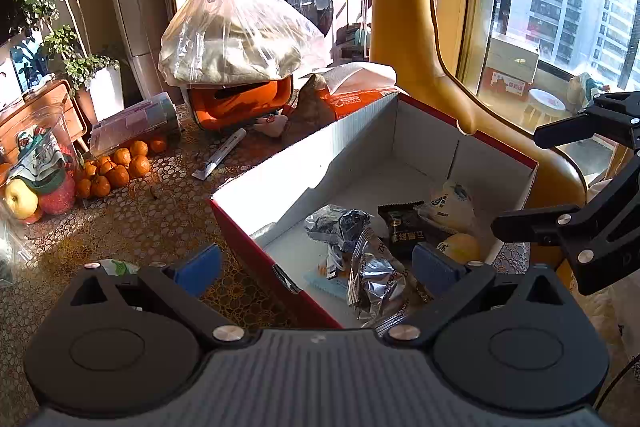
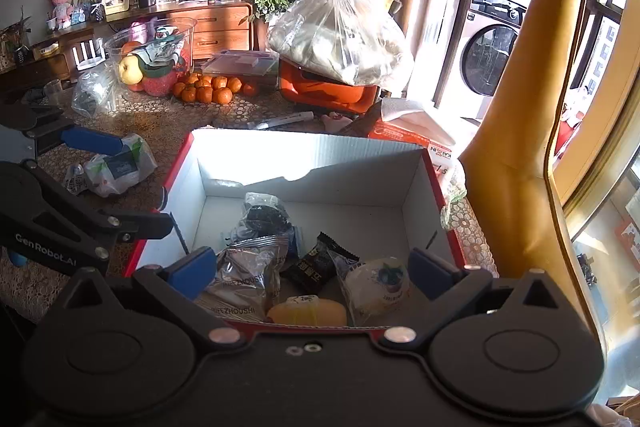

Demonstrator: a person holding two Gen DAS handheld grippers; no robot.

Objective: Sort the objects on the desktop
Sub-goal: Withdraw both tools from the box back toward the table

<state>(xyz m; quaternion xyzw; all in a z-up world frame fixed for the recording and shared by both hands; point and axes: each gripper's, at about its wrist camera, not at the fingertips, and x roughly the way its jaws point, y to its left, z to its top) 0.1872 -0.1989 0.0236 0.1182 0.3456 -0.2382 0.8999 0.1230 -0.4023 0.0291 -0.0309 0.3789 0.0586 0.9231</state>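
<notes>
While both sets of jaws hang spread wide and empty over the red-edged box [image 2: 312, 155], the snack packets [image 2: 248, 283] lie heaped at its near end, far half bare, on the cluttered counter [image 1: 132, 215]

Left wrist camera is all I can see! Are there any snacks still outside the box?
Observer: Yes. A green-and-white packet lies on the table, just left of the red box.
Operator: What's that yellow blob inside?
Observer: The yellow blob is a wrapped snack with a small white label on top, lying against the box's near wall.
Operator: Is the right gripper holding something?
Observer: No. It is open above the box, with nothing between its blue pads.
</notes>
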